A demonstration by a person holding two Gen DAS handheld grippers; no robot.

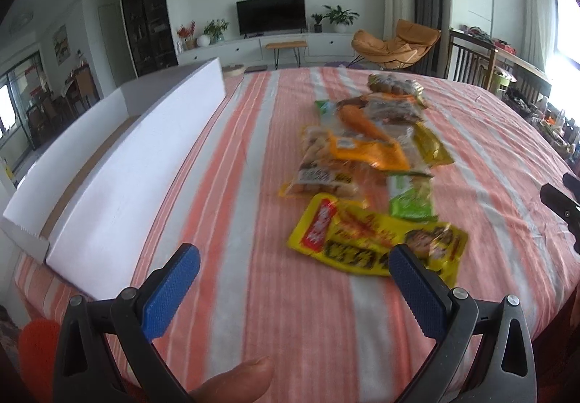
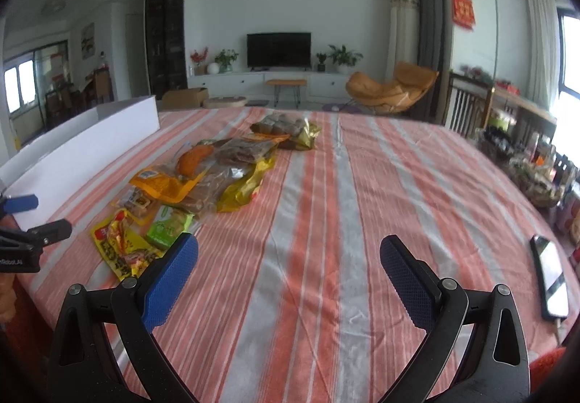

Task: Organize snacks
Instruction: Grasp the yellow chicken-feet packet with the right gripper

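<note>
Both grippers, left gripper (image 1: 295, 267) and right gripper (image 2: 289, 258), hang spread and empty, so we should lower the left one over the yellow packet (image 1: 377, 243), nearest in the snack pile beside the white box (image 1: 145, 163), and pinch its edge.

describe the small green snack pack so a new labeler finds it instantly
On the striped tablecloth, find the line of snack packets right of the white box. At its near end, the small green pack lies beside the big yellow packet; it is the only mostly green one.
</note>
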